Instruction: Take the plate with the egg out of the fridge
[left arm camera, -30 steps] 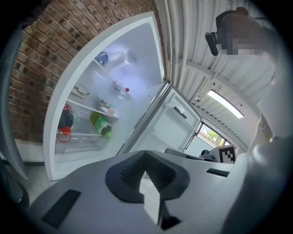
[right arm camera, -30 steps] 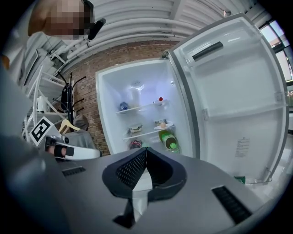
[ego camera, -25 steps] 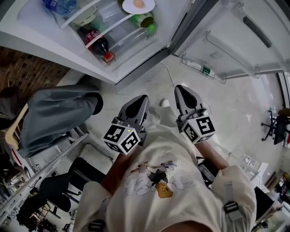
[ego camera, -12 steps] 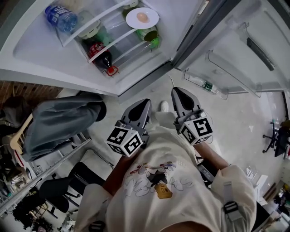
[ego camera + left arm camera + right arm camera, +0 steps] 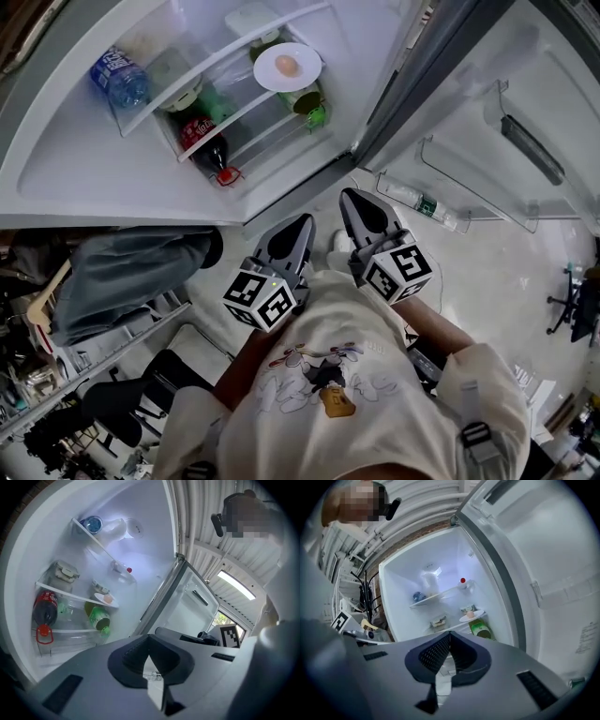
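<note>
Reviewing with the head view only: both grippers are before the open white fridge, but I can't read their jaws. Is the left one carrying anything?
Observer: No. The left gripper view shows the left gripper with jaws together, nothing between them.
Operator: And the right one?
Observer: The right gripper is shut and empty too, aimed at the round white plate with the egg.
Operator: Anything by the upper shelf I miss?
Observer: A small red round object near its right end; cannot tell what it is.

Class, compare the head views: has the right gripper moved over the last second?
Yes. The right gripper has come forward toward the open fridge: the gap between its tip and the fridge's lower front edge has narrowed.
</note>
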Action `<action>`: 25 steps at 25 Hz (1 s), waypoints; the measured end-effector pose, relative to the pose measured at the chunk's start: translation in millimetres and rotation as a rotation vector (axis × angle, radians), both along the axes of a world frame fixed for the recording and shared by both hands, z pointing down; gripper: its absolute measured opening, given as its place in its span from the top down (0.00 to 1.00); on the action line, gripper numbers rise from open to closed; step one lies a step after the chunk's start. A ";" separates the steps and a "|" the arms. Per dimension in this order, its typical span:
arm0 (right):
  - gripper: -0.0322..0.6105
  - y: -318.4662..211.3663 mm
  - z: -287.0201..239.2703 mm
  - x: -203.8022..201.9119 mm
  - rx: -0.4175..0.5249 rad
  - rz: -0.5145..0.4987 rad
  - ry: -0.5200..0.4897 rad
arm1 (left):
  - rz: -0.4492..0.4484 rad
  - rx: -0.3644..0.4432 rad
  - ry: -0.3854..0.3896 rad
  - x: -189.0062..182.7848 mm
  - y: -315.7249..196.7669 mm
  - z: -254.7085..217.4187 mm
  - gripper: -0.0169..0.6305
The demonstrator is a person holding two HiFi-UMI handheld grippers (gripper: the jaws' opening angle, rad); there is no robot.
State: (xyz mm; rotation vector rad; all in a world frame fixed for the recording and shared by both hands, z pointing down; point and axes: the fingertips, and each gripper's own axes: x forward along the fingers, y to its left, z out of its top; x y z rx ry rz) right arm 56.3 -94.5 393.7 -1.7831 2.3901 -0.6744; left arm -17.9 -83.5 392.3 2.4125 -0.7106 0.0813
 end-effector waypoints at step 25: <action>0.94 -62.4 -2.1 12.9 -0.018 -0.070 -0.207 | -0.018 0.064 -0.082 18.4 -21.7 5.1 0.96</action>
